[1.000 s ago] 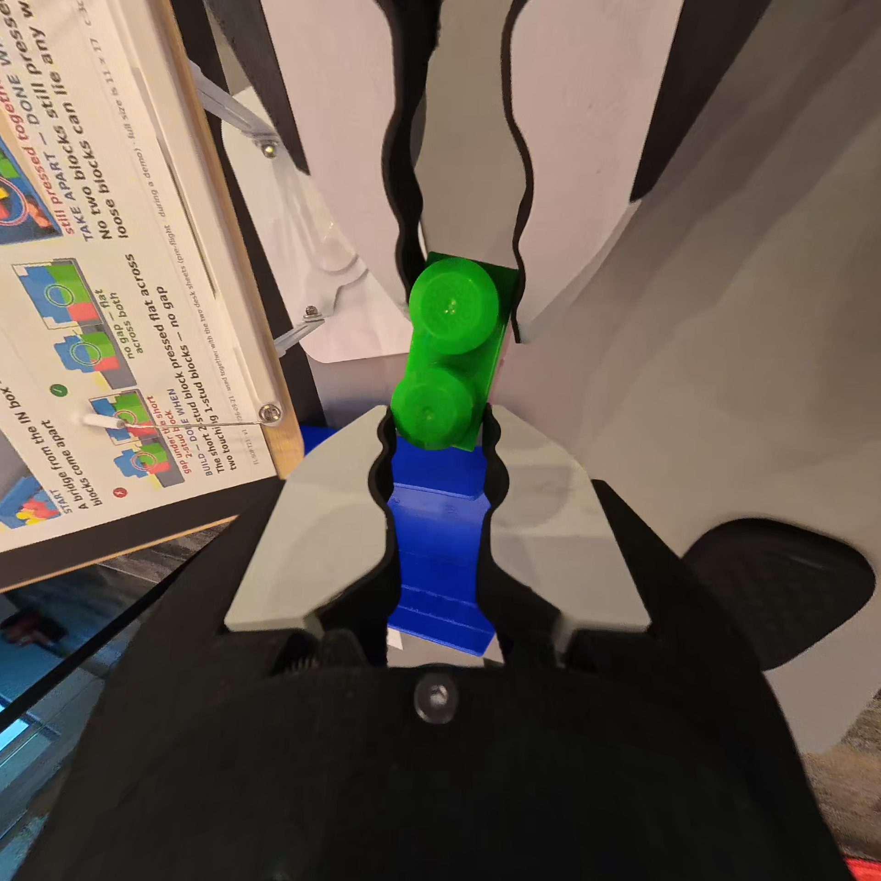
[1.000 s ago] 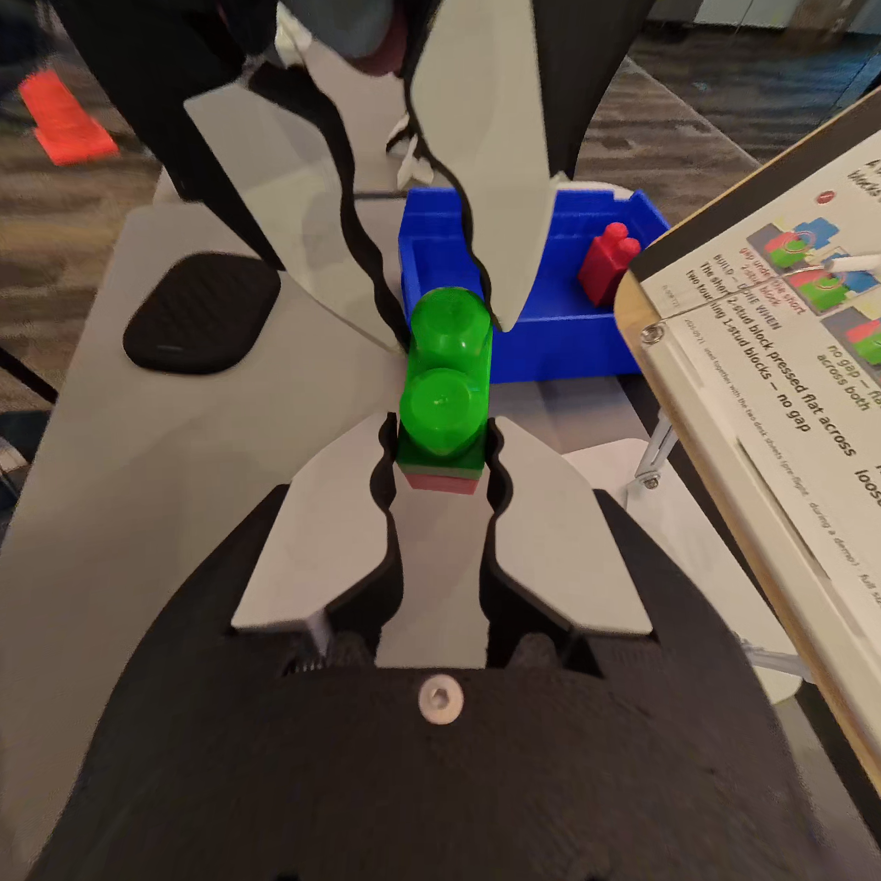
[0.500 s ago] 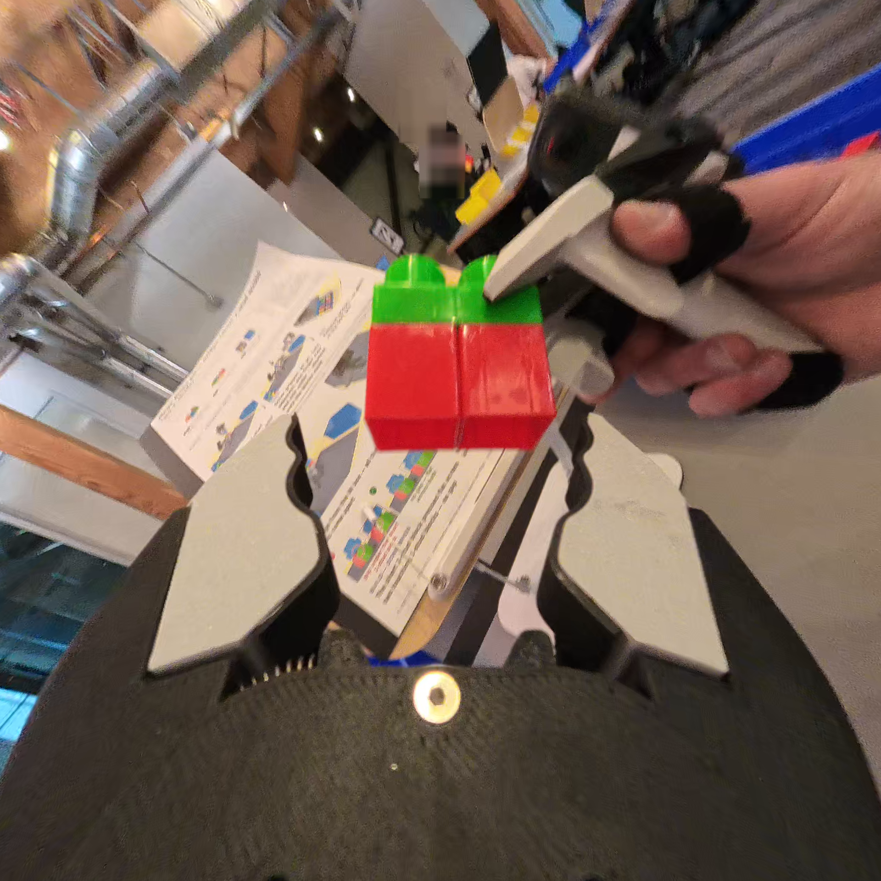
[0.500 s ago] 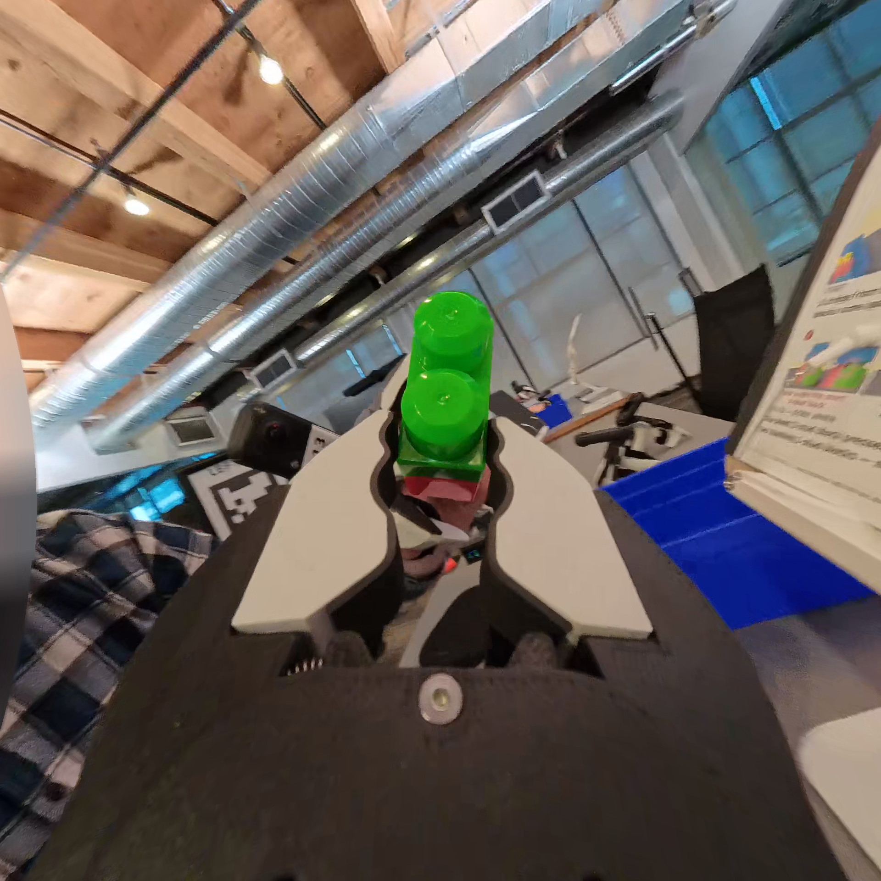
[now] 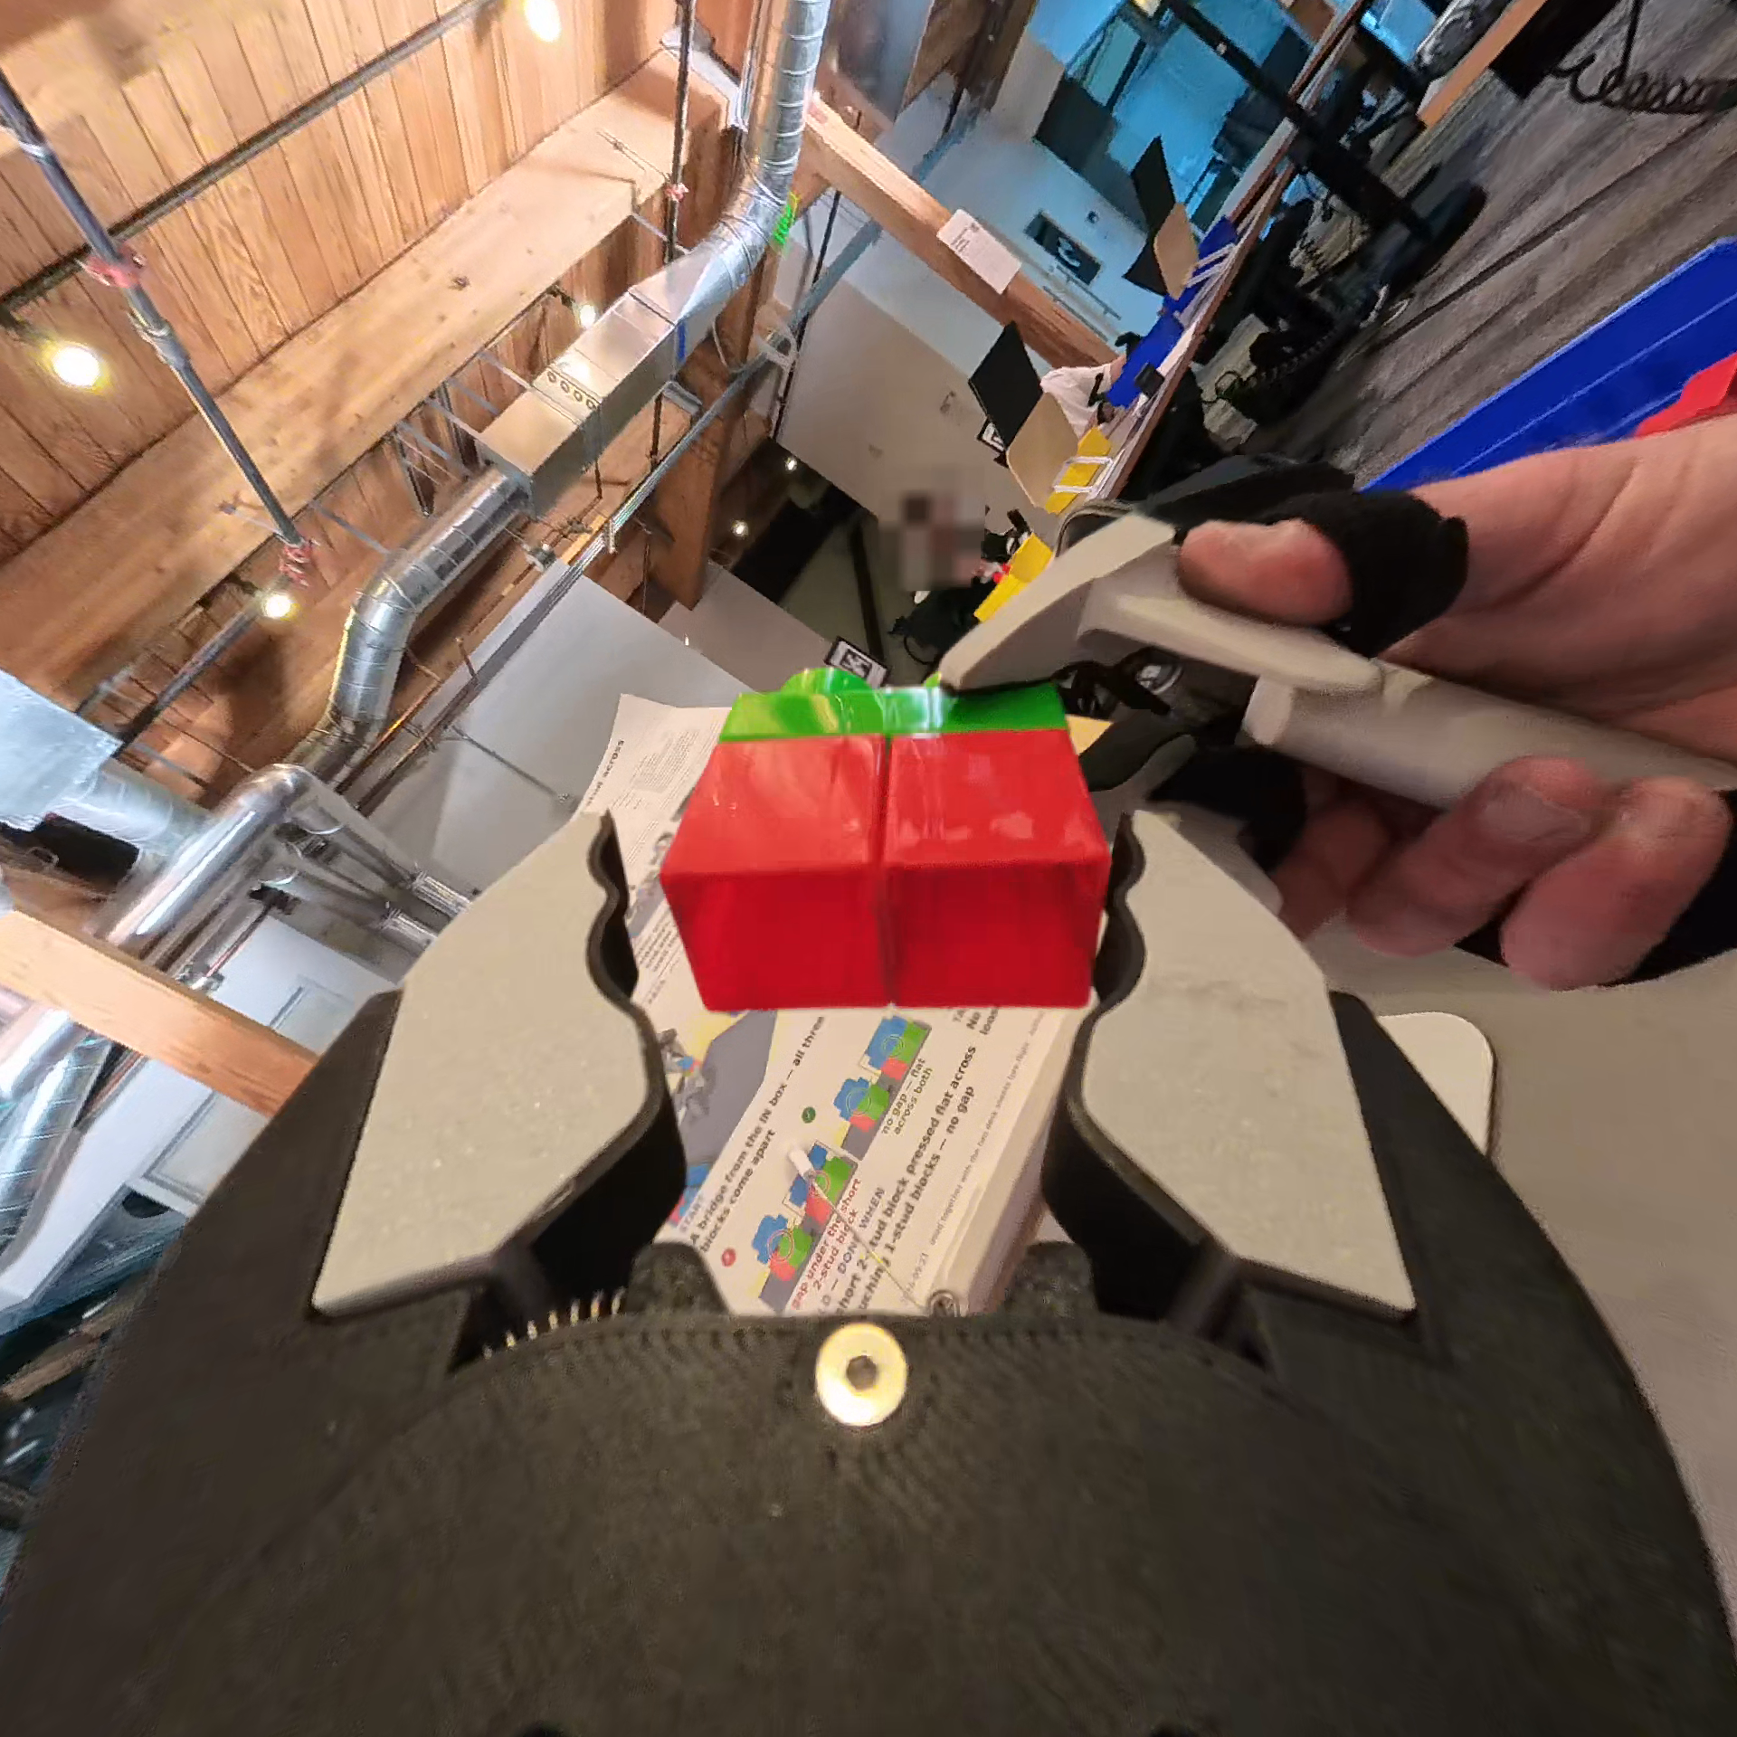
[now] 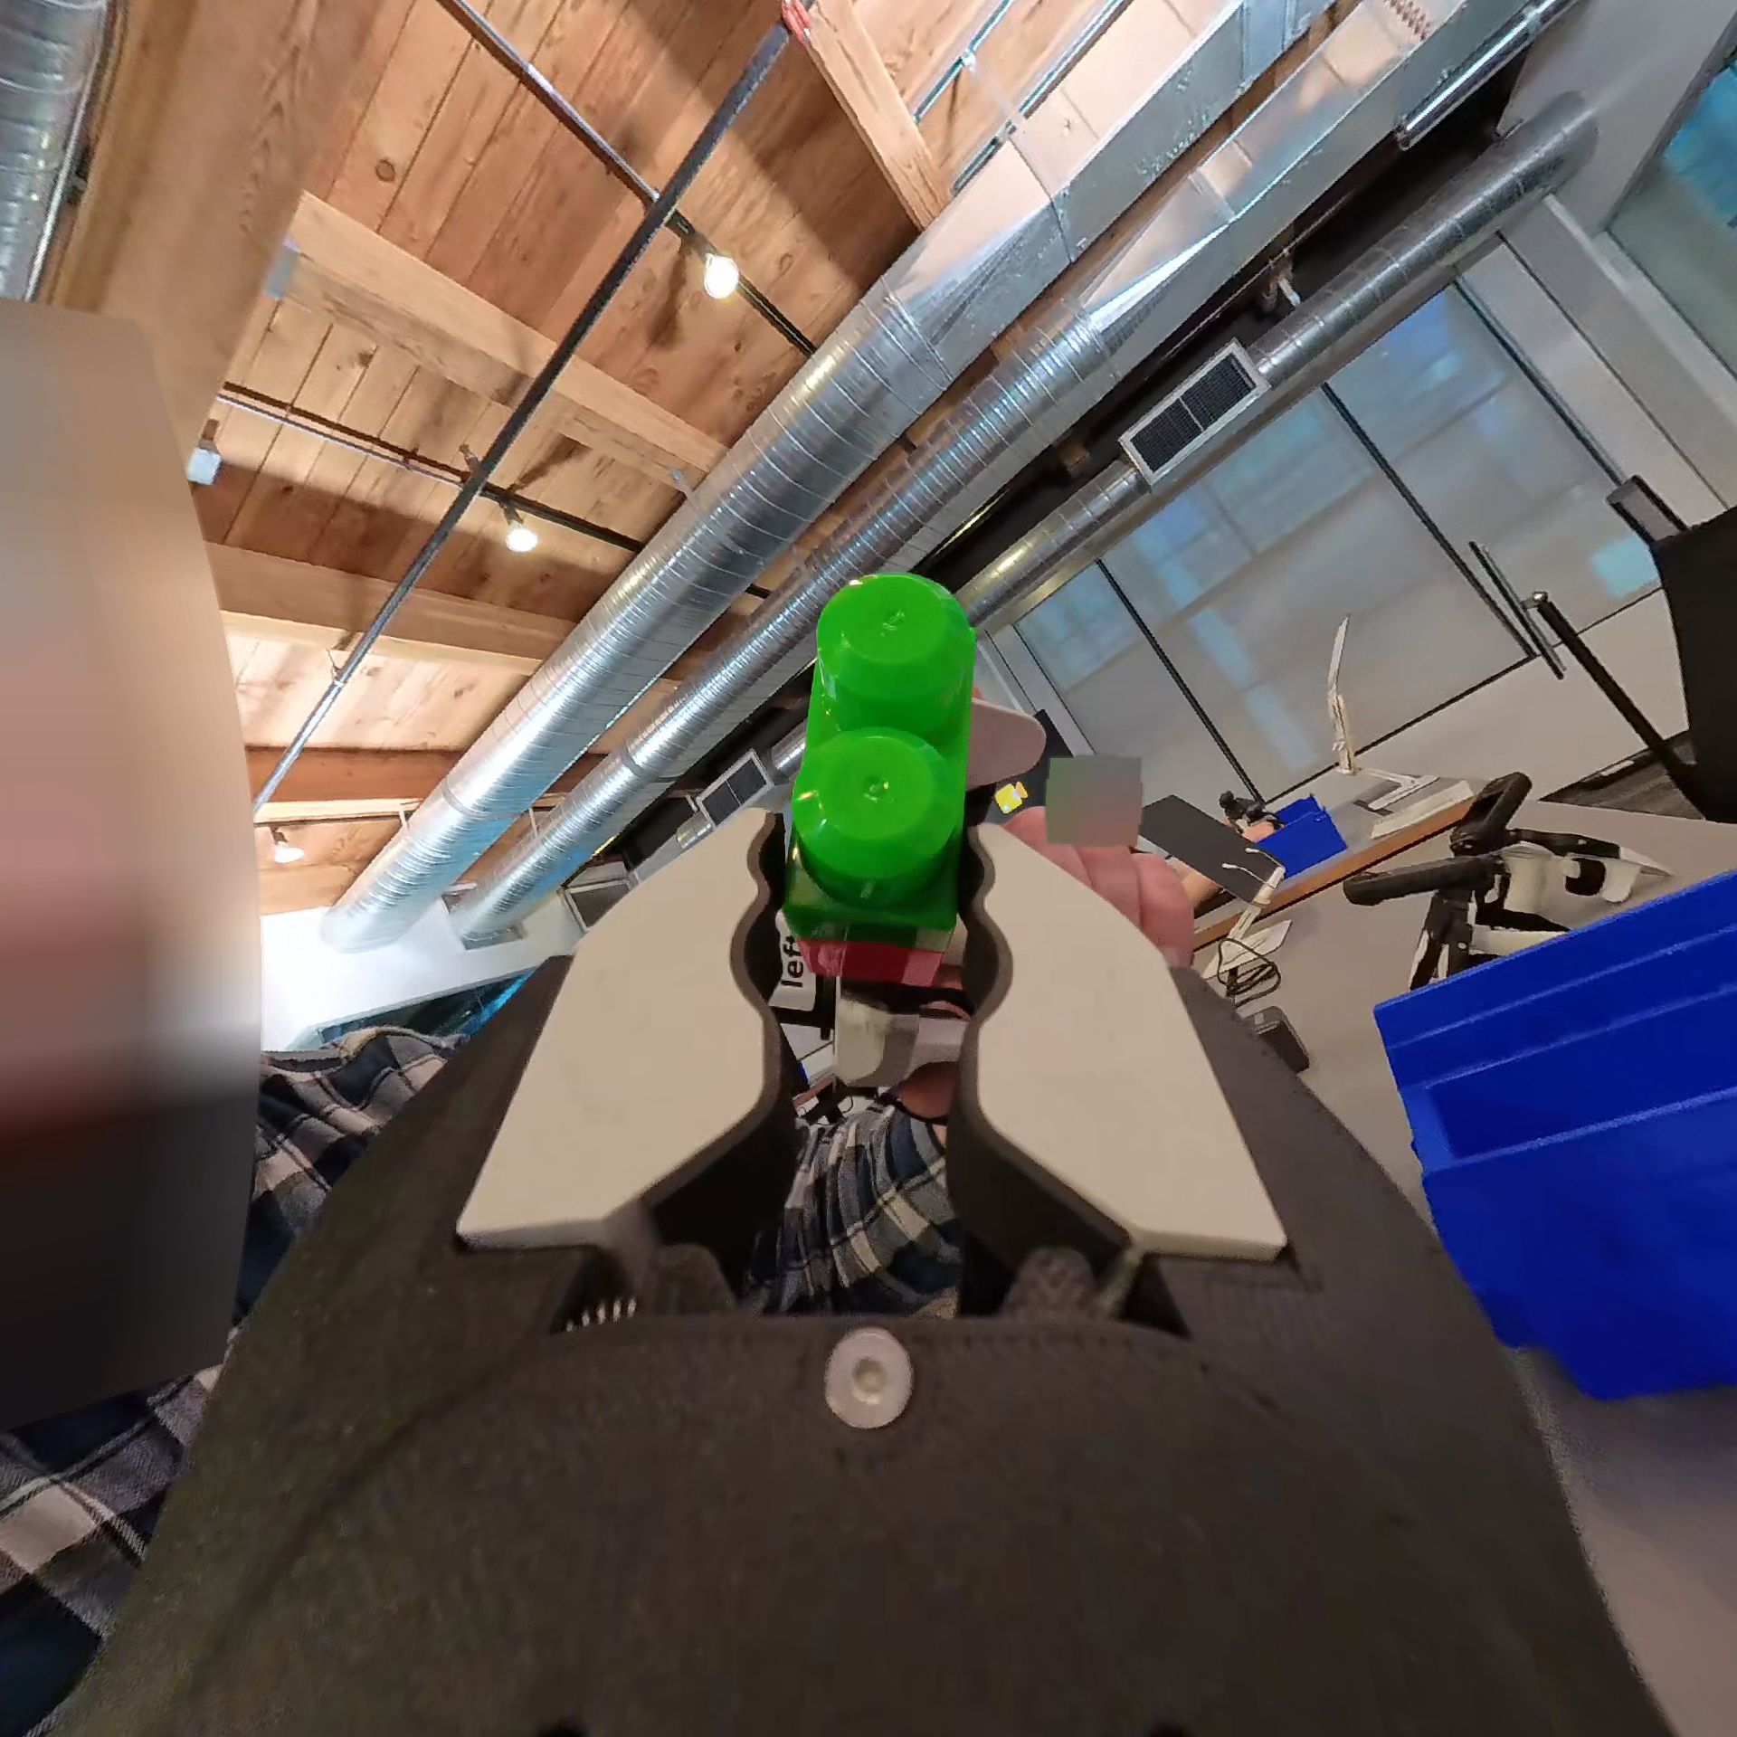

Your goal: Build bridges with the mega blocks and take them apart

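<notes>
A bridge of a green two-stud block (image 5: 846, 714) on top of two red blocks (image 5: 780, 893) is held up in the air. My right gripper (image 6: 869, 846) is shut on the green block (image 6: 879, 780), with a red block's edge (image 6: 874, 959) showing just below it. In the left wrist view one of the right gripper's fingers (image 5: 1062, 611) presses on the green block. My left gripper (image 5: 865, 846) is open wide. The red blocks sit between its fingertips, with a clear gap on the left side.
A person's hand (image 5: 1551, 658) holds the right gripper. The instruction sheet on its board (image 5: 846, 1128) lies behind the blocks. A blue bin (image 6: 1579, 1128) stands at the right. A plaid sleeve (image 6: 846, 1203) shows behind my right fingers. Both grippers' tips are close together, under 4 cm apart.
A second ago both grippers were shut on the bridge above the table. The left gripper let go and opened wide, both tilted upward, and the red blocks now sit closer between the left fingertips.
</notes>
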The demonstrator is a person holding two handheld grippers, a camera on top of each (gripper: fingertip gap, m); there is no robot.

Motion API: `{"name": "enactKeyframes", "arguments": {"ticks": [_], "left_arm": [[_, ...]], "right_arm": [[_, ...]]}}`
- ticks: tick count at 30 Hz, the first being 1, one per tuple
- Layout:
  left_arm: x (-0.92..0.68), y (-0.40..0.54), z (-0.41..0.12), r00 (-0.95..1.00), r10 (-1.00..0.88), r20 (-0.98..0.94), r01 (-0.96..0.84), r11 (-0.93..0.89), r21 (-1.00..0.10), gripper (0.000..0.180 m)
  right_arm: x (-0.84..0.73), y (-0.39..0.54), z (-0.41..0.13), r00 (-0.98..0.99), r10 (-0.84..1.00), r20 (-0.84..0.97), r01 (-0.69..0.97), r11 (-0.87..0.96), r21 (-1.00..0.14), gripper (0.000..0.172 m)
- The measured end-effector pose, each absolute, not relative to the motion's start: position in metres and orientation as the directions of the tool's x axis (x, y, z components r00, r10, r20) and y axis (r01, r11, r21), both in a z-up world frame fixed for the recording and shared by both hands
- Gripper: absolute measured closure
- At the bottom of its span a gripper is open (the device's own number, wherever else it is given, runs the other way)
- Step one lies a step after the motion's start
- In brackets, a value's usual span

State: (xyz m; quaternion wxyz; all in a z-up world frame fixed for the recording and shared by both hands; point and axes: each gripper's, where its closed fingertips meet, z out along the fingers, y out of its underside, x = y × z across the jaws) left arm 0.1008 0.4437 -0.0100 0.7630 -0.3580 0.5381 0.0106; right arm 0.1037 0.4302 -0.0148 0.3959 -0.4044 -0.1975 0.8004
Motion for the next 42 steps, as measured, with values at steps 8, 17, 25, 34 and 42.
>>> {"name": "enactKeyframes", "arguments": {"ticks": [8,17,25,34,42], "left_arm": [[0.098,0.437,-0.014,0.369,-0.376,-0.850,-0.375,0.777,-0.506,0.104],[0.098,0.436,-0.015,0.343,-0.368,-0.864,-0.378,0.788,-0.486,0.100],[0.095,0.432,-0.015,0.334,-0.423,-0.842,-0.347,0.776,-0.527,0.105],[0.088,0.404,-0.020,0.196,-0.517,-0.833,-0.301,0.777,-0.553,0.106],[0.087,0.389,-0.031,0.105,-0.523,-0.846,-0.350,0.777,-0.524,0.108]], "right_arm": [[0.102,0.433,-0.021,-0.392,0.762,-0.515,-0.455,-0.647,-0.612,0.136],[0.101,0.429,-0.020,-0.410,0.763,-0.500,-0.458,-0.646,-0.610,0.136],[0.098,0.424,-0.019,-0.403,0.774,-0.488,-0.443,-0.632,-0.636,0.136],[0.083,0.403,-0.021,-0.415,0.756,-0.506,-0.243,-0.628,-0.739,0.114],[0.072,0.381,-0.025,-0.412,0.775,-0.478,-0.113,-0.565,-0.818,0.135]]}}
